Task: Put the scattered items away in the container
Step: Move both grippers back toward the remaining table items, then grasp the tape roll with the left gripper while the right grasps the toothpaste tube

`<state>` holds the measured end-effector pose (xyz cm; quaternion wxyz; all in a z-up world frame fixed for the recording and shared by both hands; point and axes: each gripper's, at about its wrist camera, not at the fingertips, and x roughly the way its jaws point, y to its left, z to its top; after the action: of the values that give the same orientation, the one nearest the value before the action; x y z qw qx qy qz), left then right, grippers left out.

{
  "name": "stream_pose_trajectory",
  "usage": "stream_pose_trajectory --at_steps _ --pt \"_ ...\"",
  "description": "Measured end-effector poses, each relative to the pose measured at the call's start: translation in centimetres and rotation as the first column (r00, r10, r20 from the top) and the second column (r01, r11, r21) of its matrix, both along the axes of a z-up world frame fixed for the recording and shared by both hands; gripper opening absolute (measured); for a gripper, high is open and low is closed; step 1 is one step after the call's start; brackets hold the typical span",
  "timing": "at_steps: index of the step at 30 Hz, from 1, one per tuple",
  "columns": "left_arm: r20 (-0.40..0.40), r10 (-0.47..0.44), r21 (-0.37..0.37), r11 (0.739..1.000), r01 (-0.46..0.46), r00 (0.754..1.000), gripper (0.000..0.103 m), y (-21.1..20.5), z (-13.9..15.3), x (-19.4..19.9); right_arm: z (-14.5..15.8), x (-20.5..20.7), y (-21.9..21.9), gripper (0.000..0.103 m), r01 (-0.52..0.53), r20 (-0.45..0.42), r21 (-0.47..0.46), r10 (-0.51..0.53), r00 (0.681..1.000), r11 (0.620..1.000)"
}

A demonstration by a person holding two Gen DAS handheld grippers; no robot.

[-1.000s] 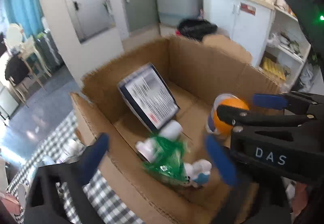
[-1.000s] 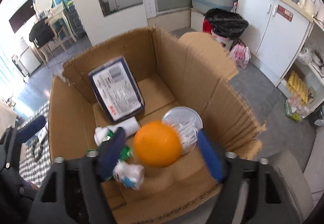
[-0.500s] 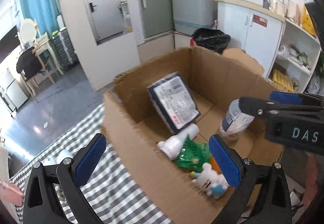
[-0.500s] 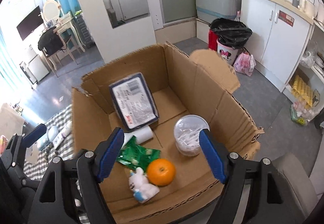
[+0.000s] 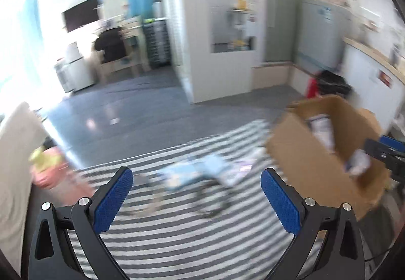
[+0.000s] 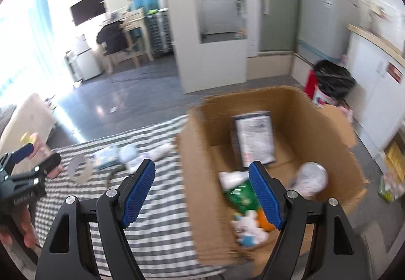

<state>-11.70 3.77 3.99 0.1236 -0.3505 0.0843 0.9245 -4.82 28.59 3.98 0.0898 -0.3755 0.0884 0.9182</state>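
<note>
Both wide open and empty: left gripper (image 5: 197,197), right gripper (image 6: 202,190). Cardboard box (image 6: 202,204) at lower right, already holding an orange (image 6: 263,221). Blurry leftover items (image 5: 195,173) mid-frame on the checked surface (image 5: 177,242). Could miss or knock one away if rushing.

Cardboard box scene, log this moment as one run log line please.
left gripper: open, empty | right gripper: open, empty | cardboard box: holds orange, other items | checkered cloth: items remain
</note>
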Motion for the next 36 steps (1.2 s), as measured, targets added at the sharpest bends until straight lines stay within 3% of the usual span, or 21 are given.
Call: stream_pose_trajectory --at_steps 3,7,14,20,26,36 --pt "0.025 0.083 -0.001 0.997 -0.083 0.996 0.103 -5.0 -1.2 -0.6 -0.6 -1.5 -3.3 0.076 -0.059 0.013 0.006 0.059 0.998 0.998" --pt "0.061 0.089 -0.006 0.996 -0.089 0.994 0.103 -8.8 -3.8 -0.7 -2.5 -3.6 -6.9 0.076 -0.117 0.042 0.019 0.116 0.992 0.993" --pt "0.14 0.064 0.041 0.997 -0.071 0.988 0.103 -10.8 -9.7 -1.7 -8.5 -6.7 -11.9 0.076 -0.23 0.154 0.049 0.22 0.963 0.972" --pt "0.132 0.012 0.04 0.999 -0.017 0.991 0.103 -8.4 -12.2 -3.3 -12.6 -10.0 -10.5 0.076 -0.152 0.248 -0.006 0.149 0.957 0.988" --pt "0.126 -0.065 0.044 0.997 0.06 0.99 0.103 -6.2 -13.0 -5.7 -14.3 -13.1 -8.9 0.076 -0.085 0.286 -0.047 0.095 0.954 0.995" --pt "0.23 -0.049 0.015 0.999 0.046 0.972 0.103 -4.8 -16.1 -9.4 -16.4 -17.2 -7.4 0.076 0.043 0.342 -0.032 -0.03 0.939 0.999"
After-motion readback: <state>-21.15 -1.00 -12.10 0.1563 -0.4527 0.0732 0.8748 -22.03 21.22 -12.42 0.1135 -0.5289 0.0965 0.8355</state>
